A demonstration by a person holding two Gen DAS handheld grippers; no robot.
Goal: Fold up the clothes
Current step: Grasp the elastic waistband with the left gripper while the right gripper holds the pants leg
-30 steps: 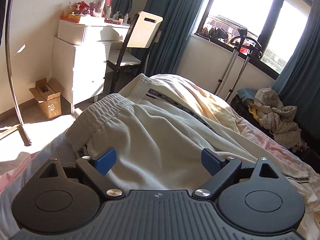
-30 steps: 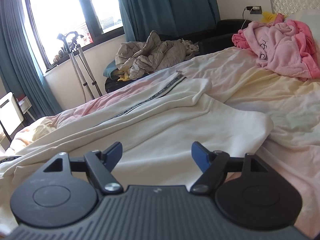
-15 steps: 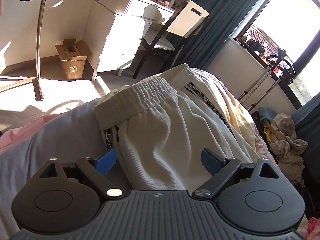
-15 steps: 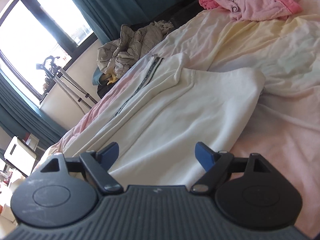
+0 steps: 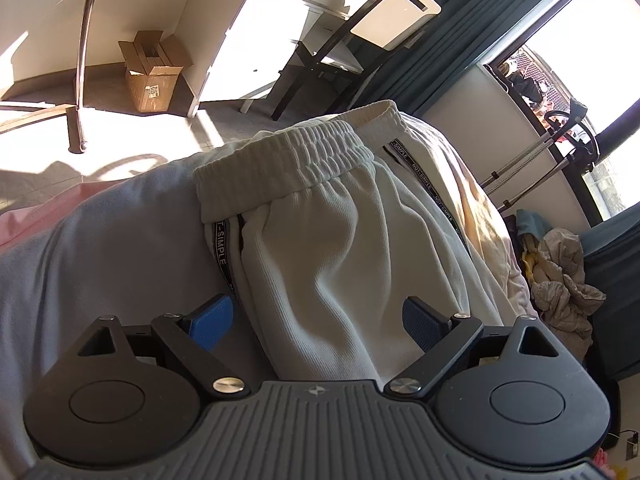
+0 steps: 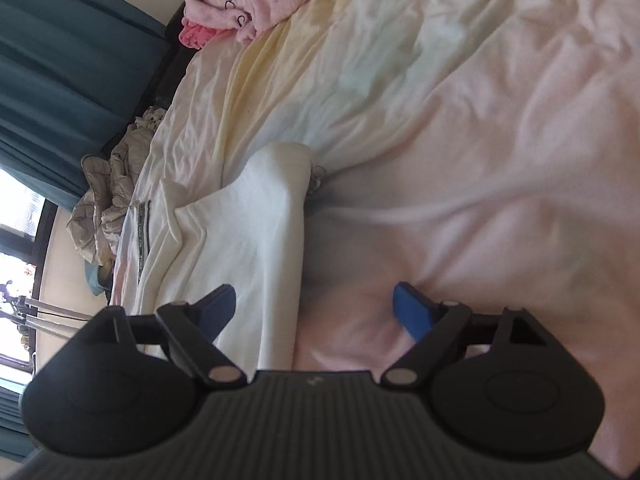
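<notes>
White sweatpants (image 5: pixel 332 240) lie flat along the bed, elastic waistband (image 5: pixel 288 152) at the foot end and a black lettered stripe down each side. My left gripper (image 5: pixel 316 320) hovers open just over the upper leg, its blue pads wide apart, the left one beside the near side seam. In the right wrist view the pant leg (image 6: pixel 248 240) runs away to its cuff (image 6: pixel 284 160). My right gripper (image 6: pixel 316 308) straddles the leg's near edge, jaws opening, one pad over the cloth, the other over the sheet; neither pad presses on the fabric.
The bed sheet (image 6: pixel 460 140) is pink and pale yellow. A pink blanket (image 6: pixel 248 0) is heaped at the head end. Grey laundry (image 5: pixel 564 280) lies by the window wall. Beyond the bed's foot stand a chair (image 5: pixel 360 48), a cardboard box (image 5: pixel 152 72) and a metal stand (image 5: pixel 80 80).
Both grippers have rolled and dropped closer to the pants. The left now looks down on the waistband; the right has swung over the leg's near edge, and its jaws stand a little wider.
</notes>
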